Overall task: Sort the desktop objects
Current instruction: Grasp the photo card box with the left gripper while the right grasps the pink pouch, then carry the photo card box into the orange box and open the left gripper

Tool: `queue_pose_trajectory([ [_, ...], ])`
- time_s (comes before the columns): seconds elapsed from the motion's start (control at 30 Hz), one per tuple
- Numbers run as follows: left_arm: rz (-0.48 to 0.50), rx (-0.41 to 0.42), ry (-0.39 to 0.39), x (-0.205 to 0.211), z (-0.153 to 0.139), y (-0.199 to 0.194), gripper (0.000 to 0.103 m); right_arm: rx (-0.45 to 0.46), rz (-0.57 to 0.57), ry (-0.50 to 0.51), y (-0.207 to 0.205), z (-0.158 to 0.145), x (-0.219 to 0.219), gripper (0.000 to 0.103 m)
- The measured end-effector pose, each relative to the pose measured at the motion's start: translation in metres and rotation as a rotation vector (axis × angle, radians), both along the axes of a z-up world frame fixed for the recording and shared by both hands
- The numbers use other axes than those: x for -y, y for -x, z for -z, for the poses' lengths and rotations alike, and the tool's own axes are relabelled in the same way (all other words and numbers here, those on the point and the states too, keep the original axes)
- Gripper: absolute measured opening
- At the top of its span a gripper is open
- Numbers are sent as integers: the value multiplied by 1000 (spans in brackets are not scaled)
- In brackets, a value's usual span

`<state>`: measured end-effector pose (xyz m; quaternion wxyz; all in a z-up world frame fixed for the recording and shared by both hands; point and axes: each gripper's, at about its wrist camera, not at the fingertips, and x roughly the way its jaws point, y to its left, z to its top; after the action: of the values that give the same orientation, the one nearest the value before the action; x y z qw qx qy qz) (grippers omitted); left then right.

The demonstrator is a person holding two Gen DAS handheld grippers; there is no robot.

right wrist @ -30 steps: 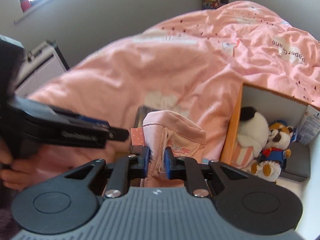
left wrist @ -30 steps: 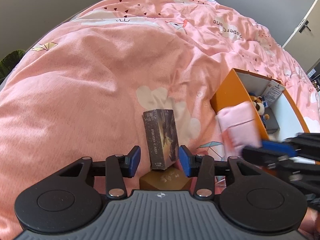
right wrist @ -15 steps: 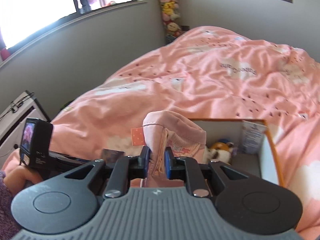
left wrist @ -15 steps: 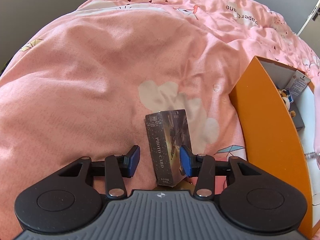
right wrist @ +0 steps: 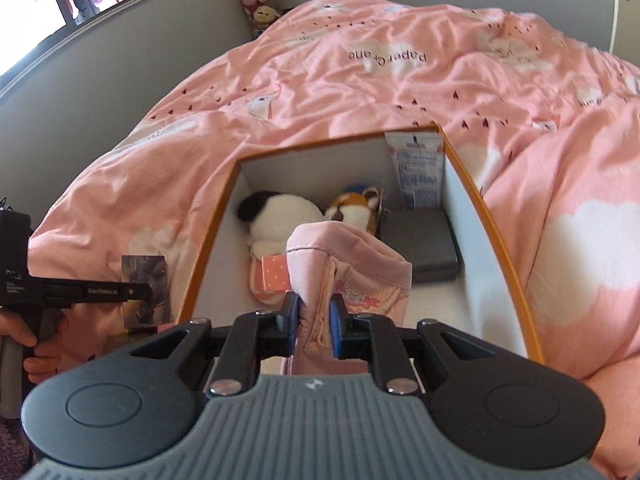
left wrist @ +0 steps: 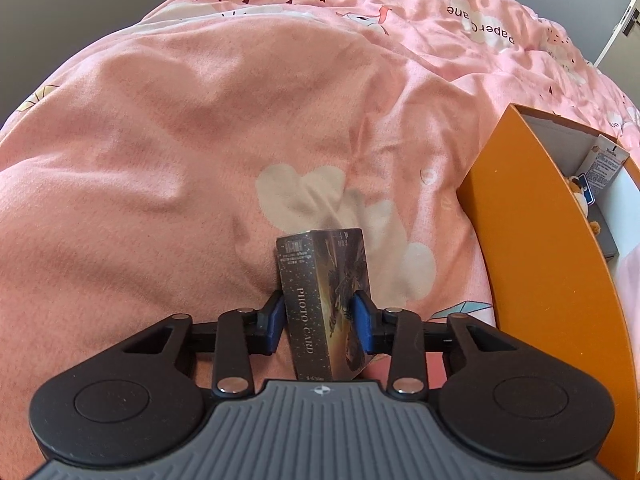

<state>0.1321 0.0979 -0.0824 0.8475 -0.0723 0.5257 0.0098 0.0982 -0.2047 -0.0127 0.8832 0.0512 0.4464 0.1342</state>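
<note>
Pink duvet (left wrist: 200,140) everywhere. At lower centre my left gripper (left wrist: 320,322) has just been closing, and its pads now pinch the card box (left wrist: 324,300); I'd lift straight. Beyond, my right gripper (right wrist: 314,320) clamps the cloth (right wrist: 348,268) over the orange bin (right wrist: 500,248); I'd lower before letting go.

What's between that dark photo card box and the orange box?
Only bare pink bedding separates the photo card box from the orange box, in the left wrist view.
</note>
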Motion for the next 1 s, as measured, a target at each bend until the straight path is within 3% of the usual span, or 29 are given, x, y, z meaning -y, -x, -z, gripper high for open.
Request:
queue_pose_trajectory([
  [0.33,-27,36,-42,19,-13,6,29,71,51,73,22,14,-1,17],
  [0.6,-43,54,-79,37,-33,15,26,111,44,56,32,17,7,17],
  [0.8,-23,110,-66,52,-70,27,26,136,40,51,37,19,13,17],
  [1.0,43,217,-23,78,-122,40,26,152,58,64,37,19,18,17],
])
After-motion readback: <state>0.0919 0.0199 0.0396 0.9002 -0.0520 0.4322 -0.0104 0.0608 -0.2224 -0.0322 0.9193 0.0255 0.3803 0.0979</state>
